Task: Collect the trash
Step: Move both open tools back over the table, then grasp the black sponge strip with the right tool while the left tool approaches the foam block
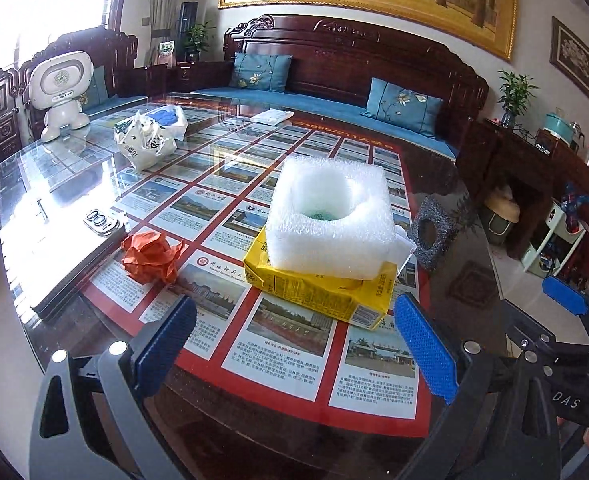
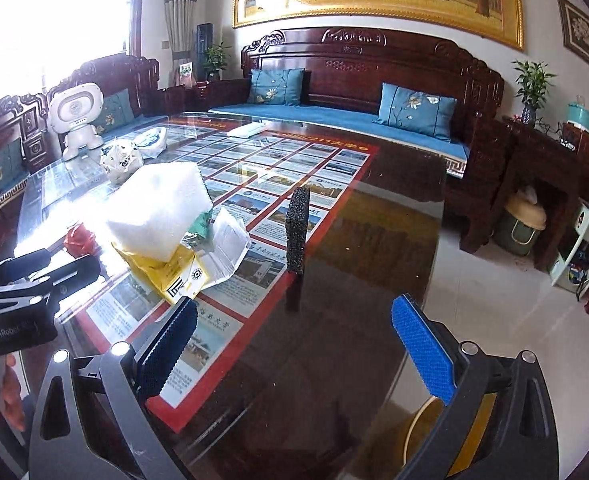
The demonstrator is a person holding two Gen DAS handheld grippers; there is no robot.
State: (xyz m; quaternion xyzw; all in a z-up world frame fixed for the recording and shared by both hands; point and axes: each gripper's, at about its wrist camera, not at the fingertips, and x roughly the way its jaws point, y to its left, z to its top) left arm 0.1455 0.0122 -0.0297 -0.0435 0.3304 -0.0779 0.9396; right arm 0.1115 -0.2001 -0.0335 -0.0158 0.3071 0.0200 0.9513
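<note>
both hand-held grippers gape empty; the bubble-wrap block (image 1: 330, 216) on the yellow packet (image 1: 318, 288) lies at twelve o'clock of the left hand-held gripper (image 1: 294, 344), nearer than the right hand-held gripper (image 2: 294, 344).

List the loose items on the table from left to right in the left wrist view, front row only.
Small metal case → crumpled orange paper → yellow packet with the white bubble-wrap block on it → dark foam square.

Both wrist cams low over glass table (image 1: 74, 184), facing sofa (image 1: 334, 92). Left sits close to foam block (image 1: 330, 216); right views it from farther right.
</note>
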